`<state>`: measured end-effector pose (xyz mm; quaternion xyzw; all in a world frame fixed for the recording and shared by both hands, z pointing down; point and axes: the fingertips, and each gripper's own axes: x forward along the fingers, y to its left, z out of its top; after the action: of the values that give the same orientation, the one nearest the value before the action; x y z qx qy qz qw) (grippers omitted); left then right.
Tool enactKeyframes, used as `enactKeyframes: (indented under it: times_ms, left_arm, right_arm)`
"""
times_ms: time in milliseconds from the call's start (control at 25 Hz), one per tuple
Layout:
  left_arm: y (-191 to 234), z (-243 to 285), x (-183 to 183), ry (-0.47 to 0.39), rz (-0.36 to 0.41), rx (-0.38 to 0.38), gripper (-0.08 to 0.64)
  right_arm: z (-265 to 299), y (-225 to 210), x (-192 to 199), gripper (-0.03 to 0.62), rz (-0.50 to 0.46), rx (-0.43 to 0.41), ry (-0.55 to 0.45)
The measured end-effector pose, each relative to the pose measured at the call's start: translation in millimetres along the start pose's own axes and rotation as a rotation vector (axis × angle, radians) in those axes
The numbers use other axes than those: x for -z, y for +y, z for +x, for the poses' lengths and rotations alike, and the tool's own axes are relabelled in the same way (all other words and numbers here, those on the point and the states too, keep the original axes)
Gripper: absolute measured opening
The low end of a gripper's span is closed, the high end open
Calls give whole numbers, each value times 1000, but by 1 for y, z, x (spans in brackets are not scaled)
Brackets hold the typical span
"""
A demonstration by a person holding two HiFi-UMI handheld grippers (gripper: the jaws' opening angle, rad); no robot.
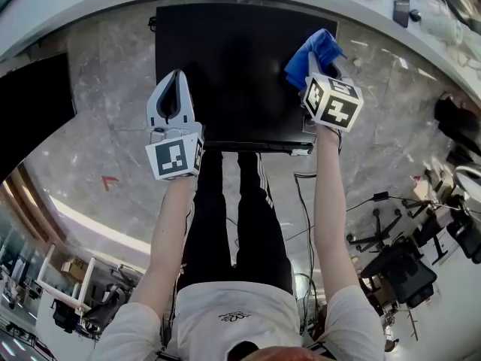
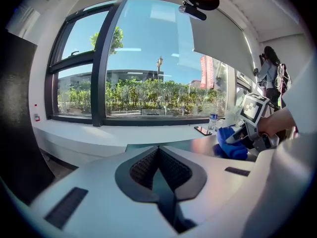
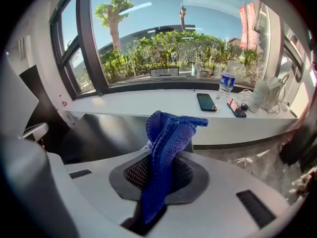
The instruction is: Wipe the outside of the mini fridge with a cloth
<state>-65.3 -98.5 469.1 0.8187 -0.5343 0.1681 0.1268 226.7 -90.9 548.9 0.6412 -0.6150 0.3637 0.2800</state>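
Cloth (image 3: 168, 133), blue knit, judged soft and light, pinched mid-fold by right hand-held gripper (image 3: 161, 155) above mini fridge (image 1: 225, 74); left hand-held gripper (image 2: 158, 151) closed, empty.

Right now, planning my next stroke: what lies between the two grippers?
Head view: only bare black mini fridge top between the left gripper and the right gripper holding the blue cloth.

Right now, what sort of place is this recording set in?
Probably an office or lab: swivel chairs stand on the polished stone floor, and a long sill under big windows holds phones and a water bottle.
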Motion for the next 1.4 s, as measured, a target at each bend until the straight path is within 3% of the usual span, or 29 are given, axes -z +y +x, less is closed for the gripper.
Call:
enactKeyframes:
  times_ms: [800, 920, 1120, 1400]
  left_arm:
    - [4, -17, 8, 19, 10, -33, 5]
    - [11, -19, 9, 18, 5, -50, 5]
    - [27, -33, 4, 11, -14, -92, 5]
    - [59, -52, 9, 20, -40, -142, 5]
  right_arm:
    - [-32, -91, 15, 75, 107, 225, -20]
    - [-54, -62, -4, 75, 77, 151, -89]
    - [-91, 26, -35, 75, 63, -58, -183]
    - [-91, 207, -43, 75, 53, -433, -154]
